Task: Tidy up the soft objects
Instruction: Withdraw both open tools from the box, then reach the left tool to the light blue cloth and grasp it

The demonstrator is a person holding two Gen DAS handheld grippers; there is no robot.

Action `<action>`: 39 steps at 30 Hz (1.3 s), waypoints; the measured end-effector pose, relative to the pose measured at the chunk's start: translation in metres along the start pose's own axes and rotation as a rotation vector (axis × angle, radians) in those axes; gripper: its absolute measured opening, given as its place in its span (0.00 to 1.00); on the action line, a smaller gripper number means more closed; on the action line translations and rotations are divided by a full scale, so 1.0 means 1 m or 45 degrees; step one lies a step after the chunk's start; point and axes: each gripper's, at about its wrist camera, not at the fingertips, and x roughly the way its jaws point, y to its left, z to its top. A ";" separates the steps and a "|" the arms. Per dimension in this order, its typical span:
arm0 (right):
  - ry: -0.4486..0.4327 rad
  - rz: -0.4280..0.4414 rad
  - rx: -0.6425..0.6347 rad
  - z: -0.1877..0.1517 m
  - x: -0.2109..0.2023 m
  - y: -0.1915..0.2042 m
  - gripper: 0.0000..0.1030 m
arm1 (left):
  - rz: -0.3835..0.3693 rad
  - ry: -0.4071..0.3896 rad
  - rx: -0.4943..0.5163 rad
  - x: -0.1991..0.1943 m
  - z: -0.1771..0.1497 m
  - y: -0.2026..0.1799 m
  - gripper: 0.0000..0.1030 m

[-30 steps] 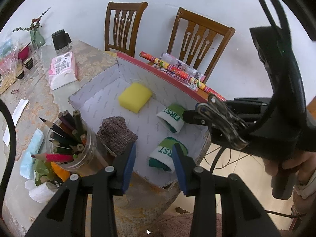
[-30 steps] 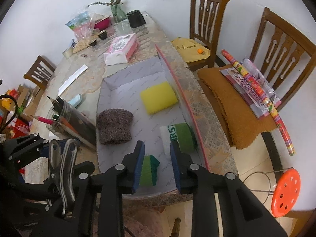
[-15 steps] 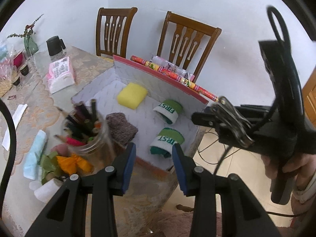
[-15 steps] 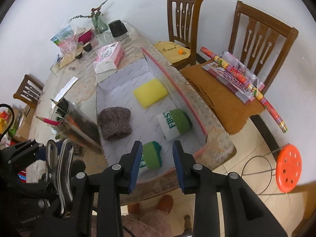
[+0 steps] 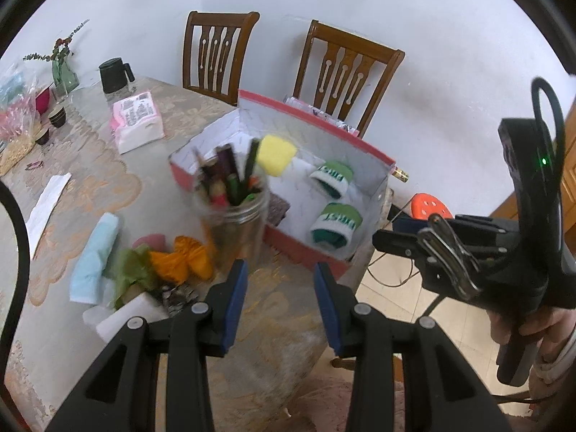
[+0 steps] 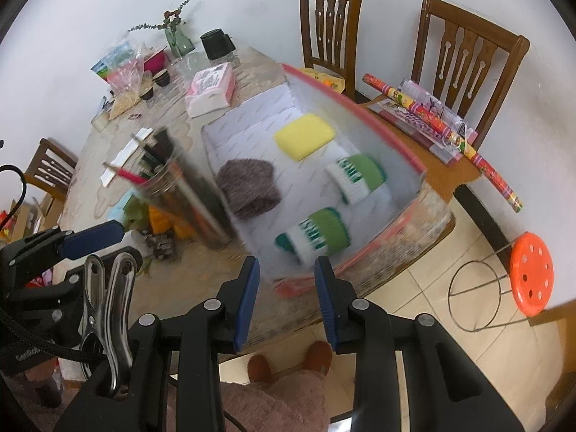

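Both grippers have been drawn back from the red-walled cardboard box (image 6: 392, 144). The left gripper (image 5: 280, 293) and right gripper (image 6: 286, 297) are held parted and empty. Inside are seen a yellow sponge (image 6: 304, 136), a brown knitted piece (image 6: 248, 187) and two green-and-white rolled socks (image 6: 316, 234).

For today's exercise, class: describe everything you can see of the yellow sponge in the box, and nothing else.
The yellow sponge is a flat, rounded-corner rectangular block, plain pale yellow with no print, and looks soft and foamy. It lies flat on the white lined floor of the red-edged box, towards the box's far end, close to the tall far wall. It appears apart from the grey-brown knitted item and the two green-and-white rolled pieces nearer the camera. No gripper touches it. In the left wrist view, pencils in the jar partly cover its left edge.
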 end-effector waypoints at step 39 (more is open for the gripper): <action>0.180 0.162 -0.251 -0.048 0.063 0.174 0.32 | 0.195 0.143 -0.180 0.031 -0.011 0.197 0.49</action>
